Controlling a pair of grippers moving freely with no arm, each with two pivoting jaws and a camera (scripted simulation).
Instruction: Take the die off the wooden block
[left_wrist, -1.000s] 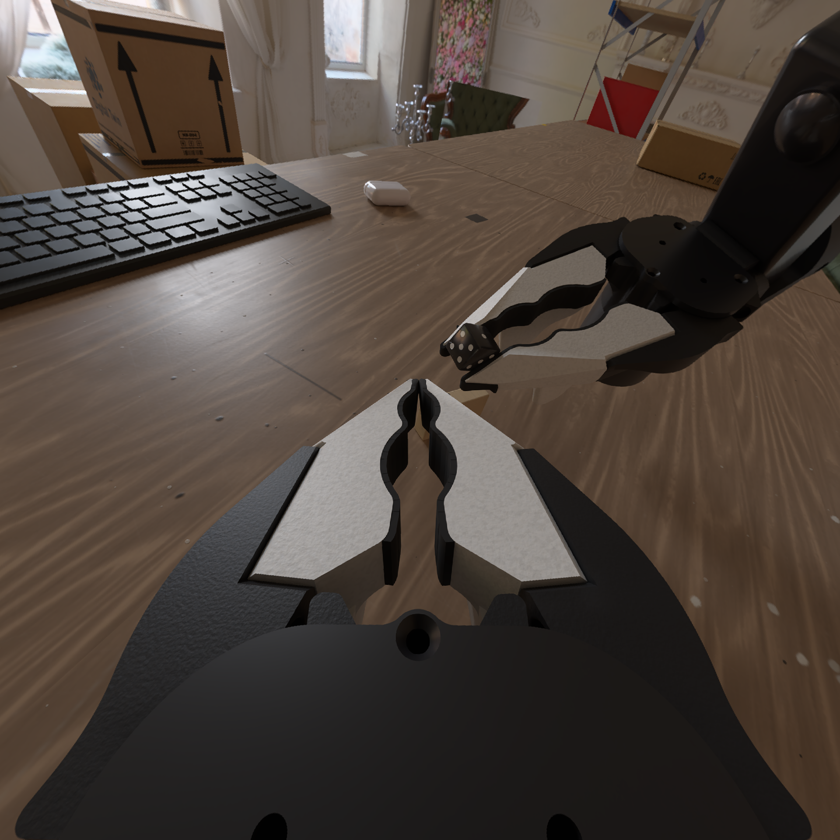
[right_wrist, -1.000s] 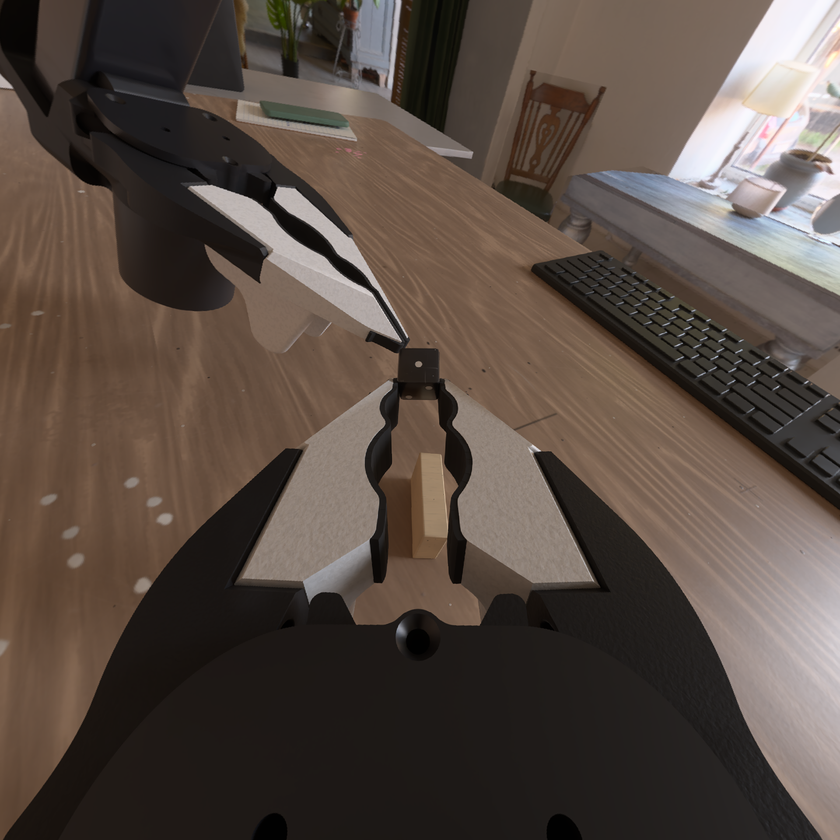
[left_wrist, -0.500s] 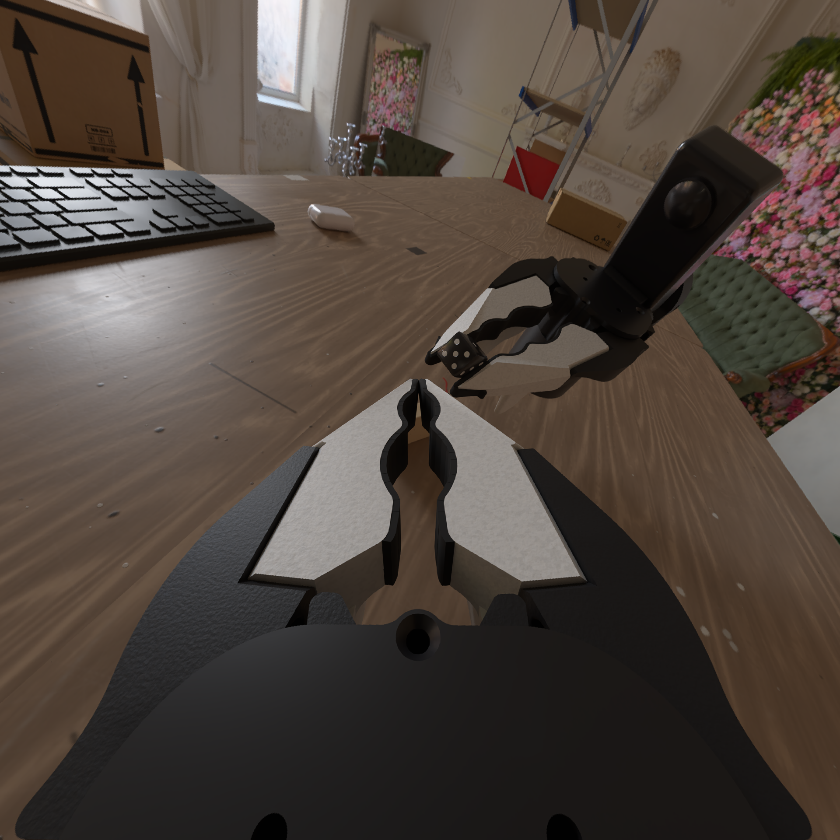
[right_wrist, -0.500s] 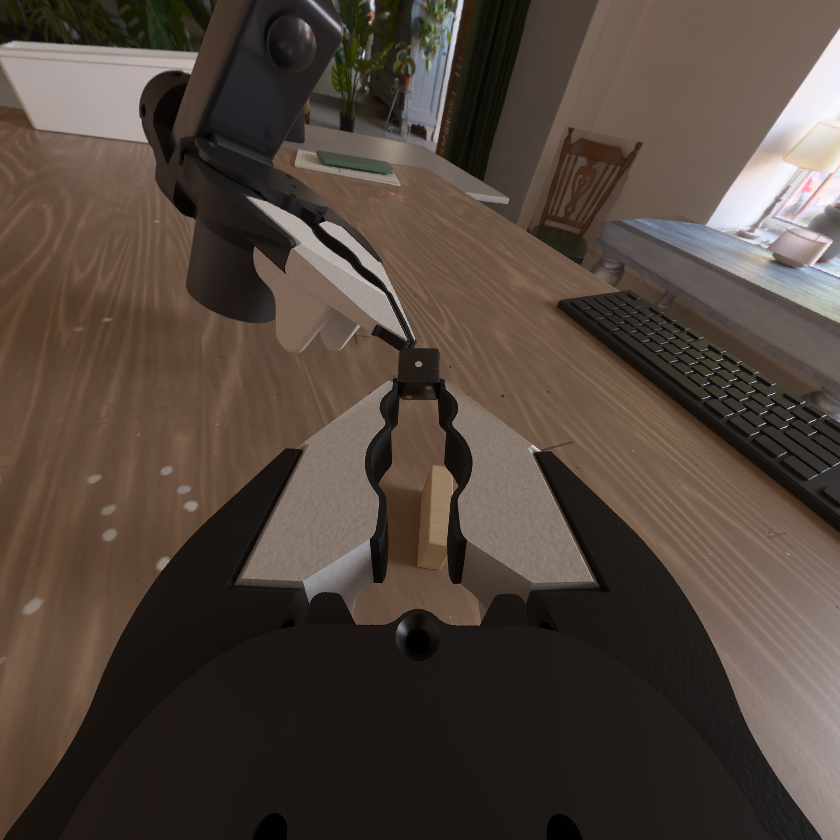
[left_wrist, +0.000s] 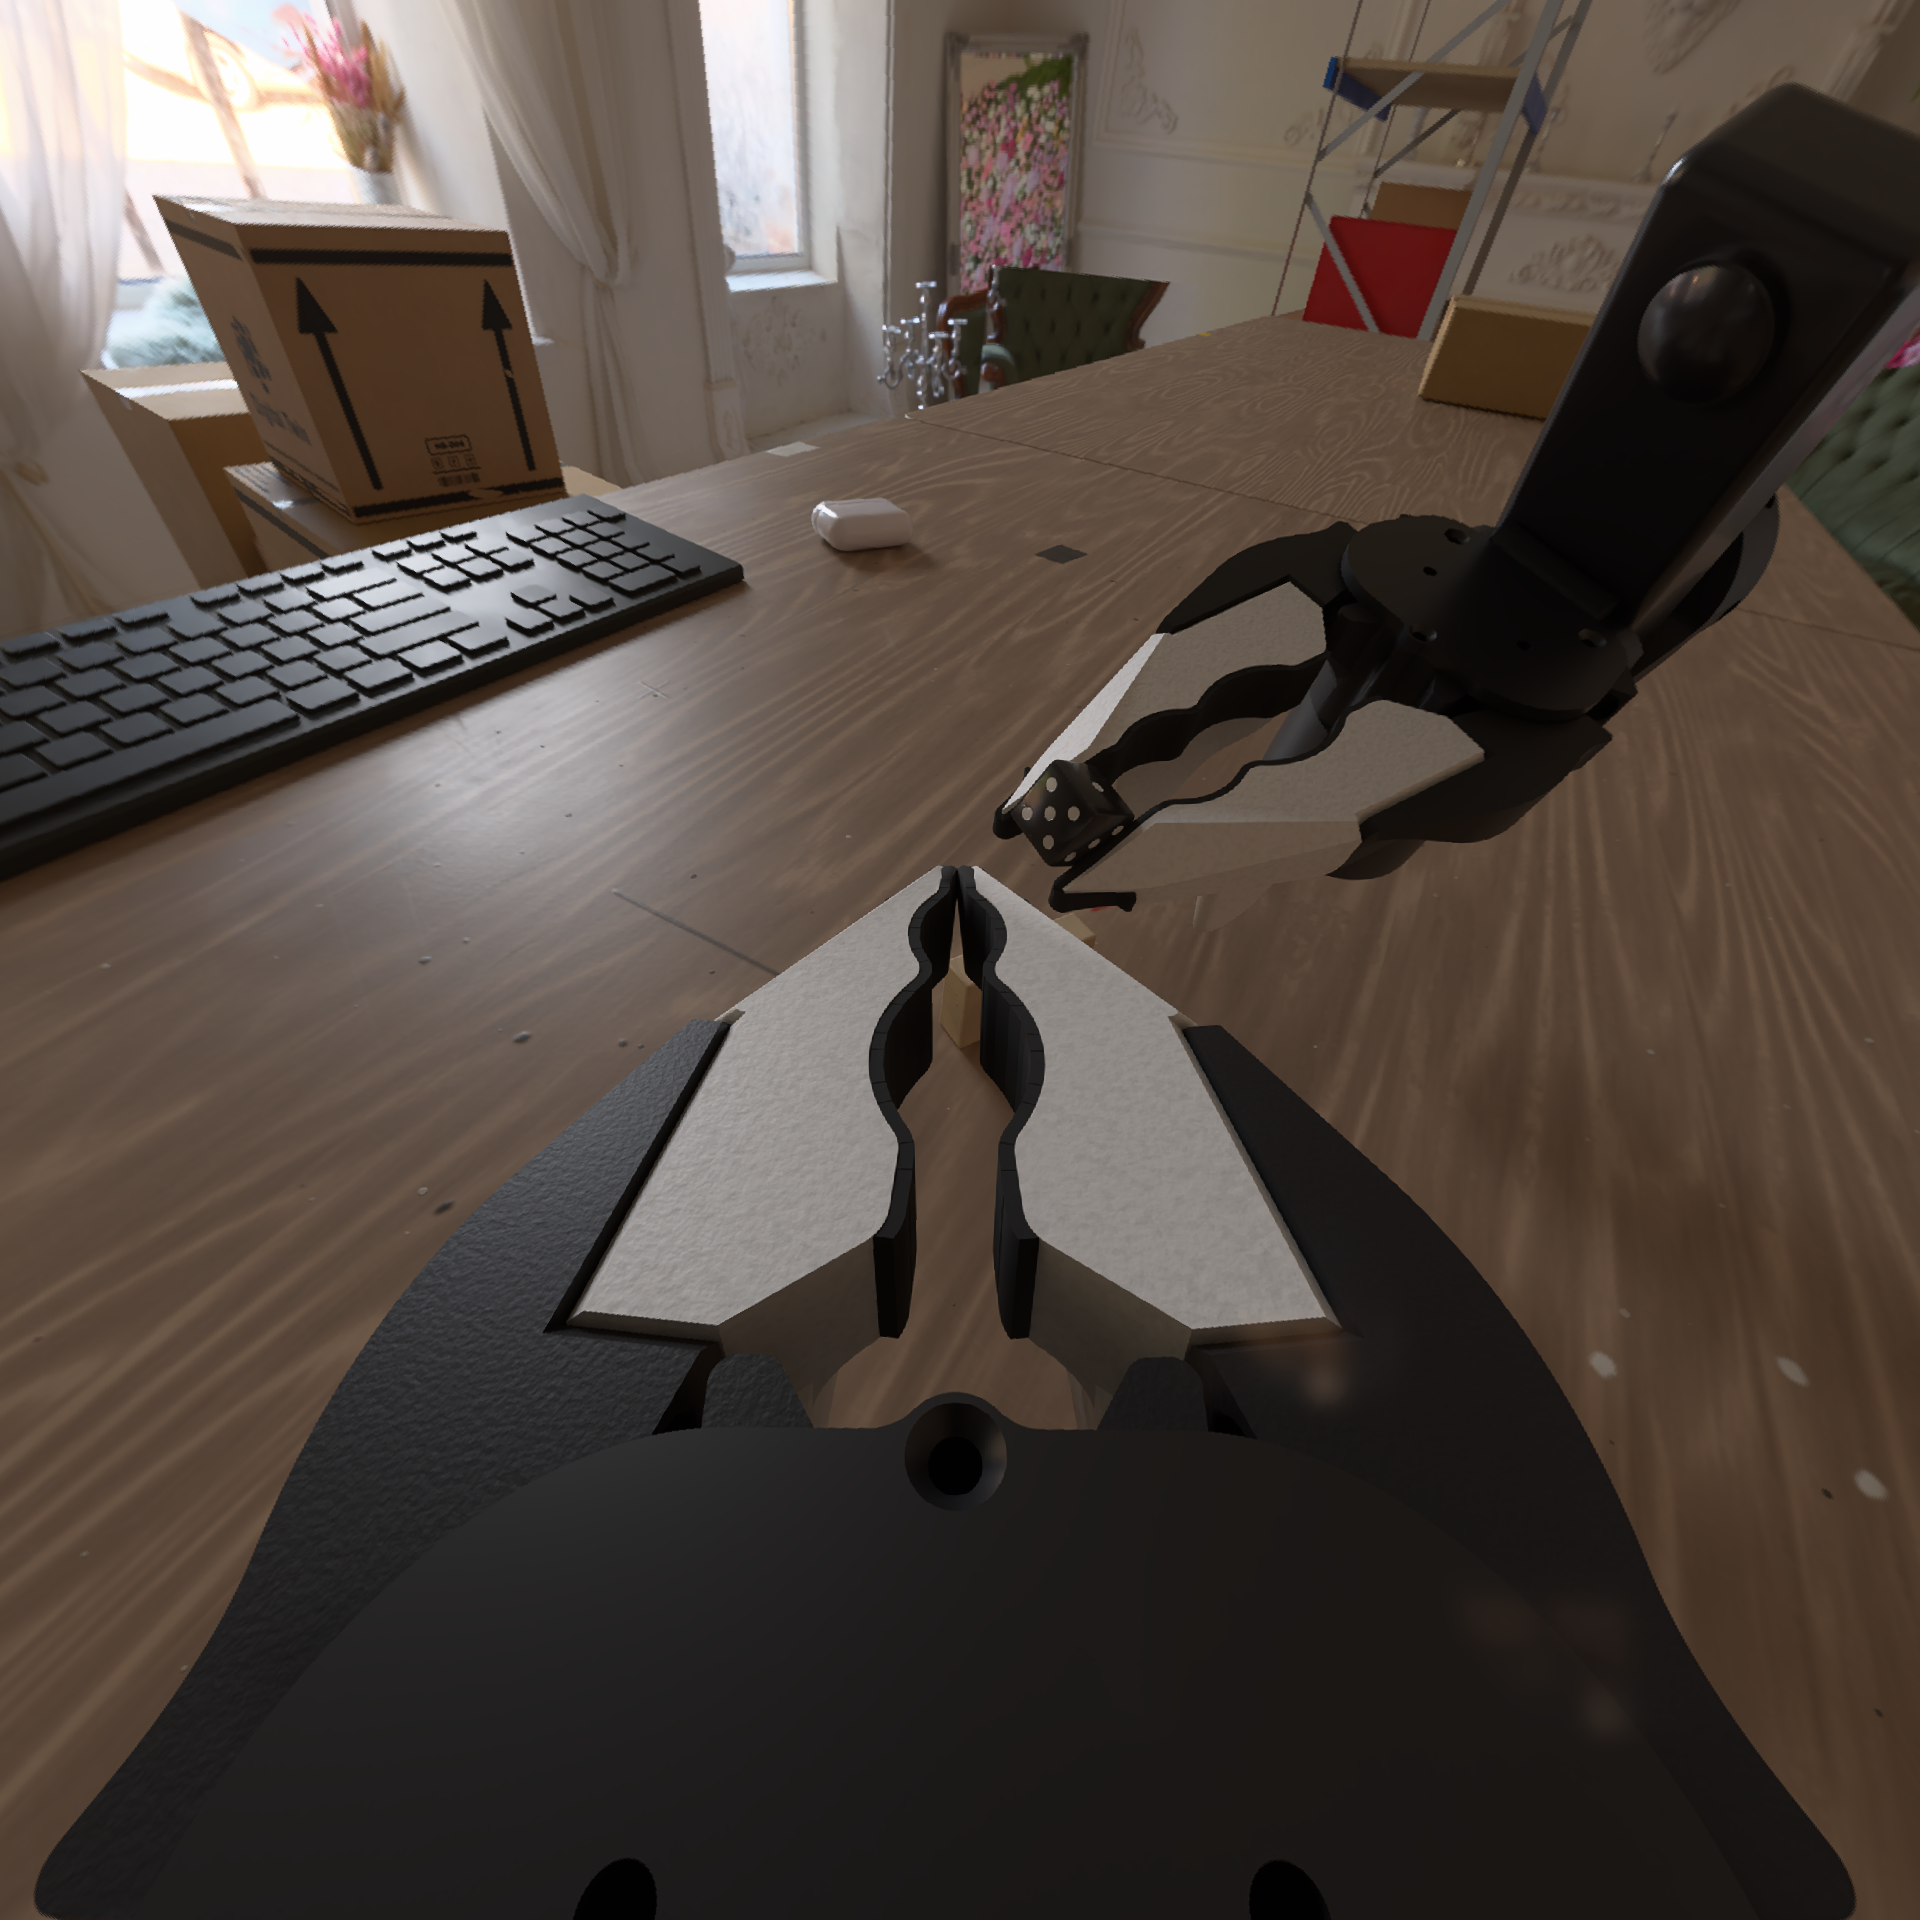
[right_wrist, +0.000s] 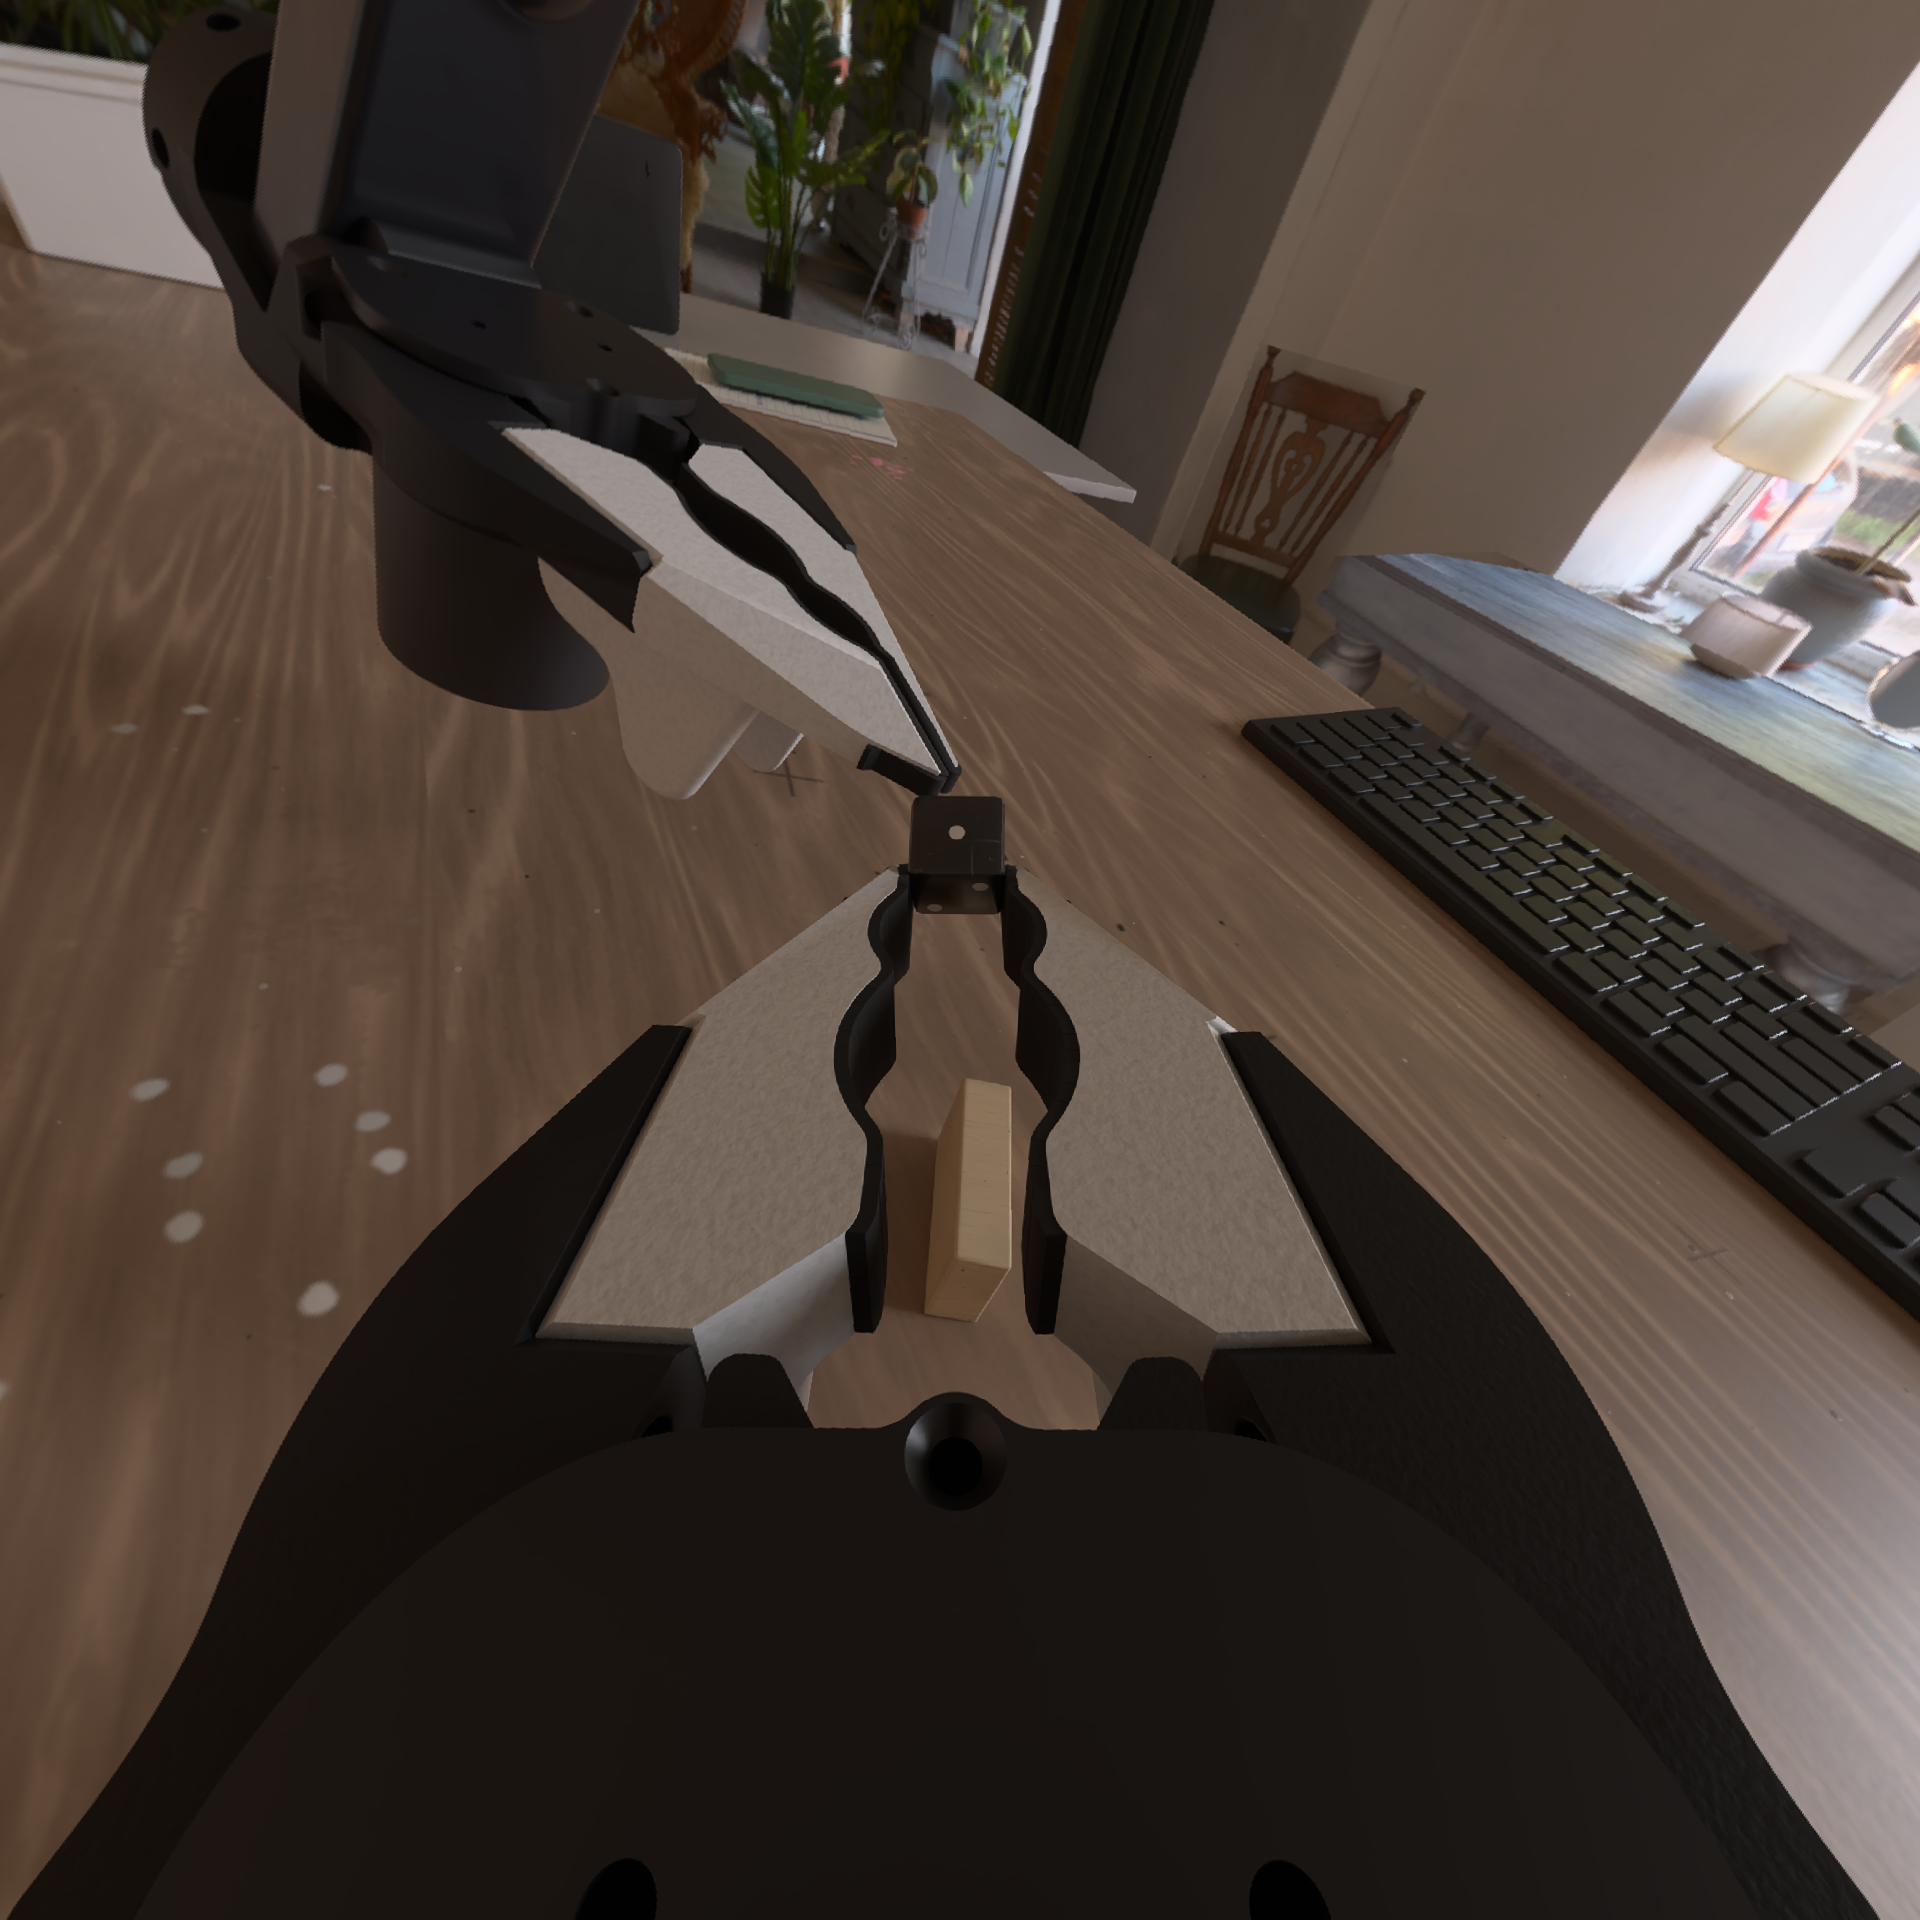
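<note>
Right gripper (right_wrist: 956, 883) pinches the black die (right_wrist: 958, 852) at its tips, clear above the wooden block (right_wrist: 971, 1195) lying on the desk (right_wrist: 1195, 831) beneath it. Left gripper (left_wrist: 954, 883) hangs closed and empty, tips just beside the die.

Sunlit curtained windows (left_wrist: 187, 114) far left, pale panelled walls (left_wrist: 1195, 125), wooden chair (right_wrist: 1311, 468) far right, possibly a green armchair (left_wrist: 1060, 317) stood beyond.

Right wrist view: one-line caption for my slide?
Right gripper holds the black die above the wooden block lying on the table.
</note>
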